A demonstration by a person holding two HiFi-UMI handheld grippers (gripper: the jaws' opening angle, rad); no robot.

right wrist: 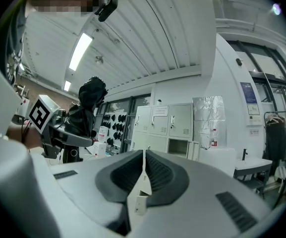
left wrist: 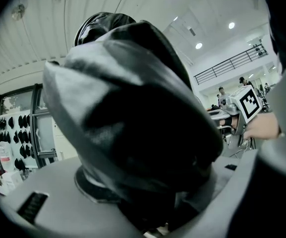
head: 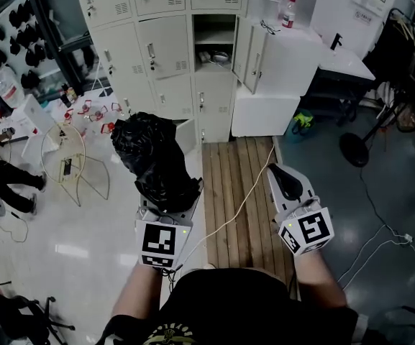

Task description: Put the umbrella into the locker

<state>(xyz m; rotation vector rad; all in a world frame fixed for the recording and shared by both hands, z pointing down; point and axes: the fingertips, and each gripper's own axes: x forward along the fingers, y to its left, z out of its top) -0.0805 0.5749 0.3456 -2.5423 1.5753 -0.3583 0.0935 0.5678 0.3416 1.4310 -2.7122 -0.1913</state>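
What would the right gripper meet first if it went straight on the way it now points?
Most likely the lockers, close to the open compartment. Nothing shows between them and the right gripper, though depth is unclear.

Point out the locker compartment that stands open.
The compartment in the right-hand locker column, second row down: its door hangs swung out, showing a shelf; neighbouring doors are shut.

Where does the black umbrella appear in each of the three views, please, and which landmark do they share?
Head view: left of centre, the umbrella stands up from the left gripper.
Left gripper view: the umbrella fills the middle, between the jaws.
Right gripper view: the umbrella is small, at far left.
Shared landmark: the wall rack of black items, in all three.
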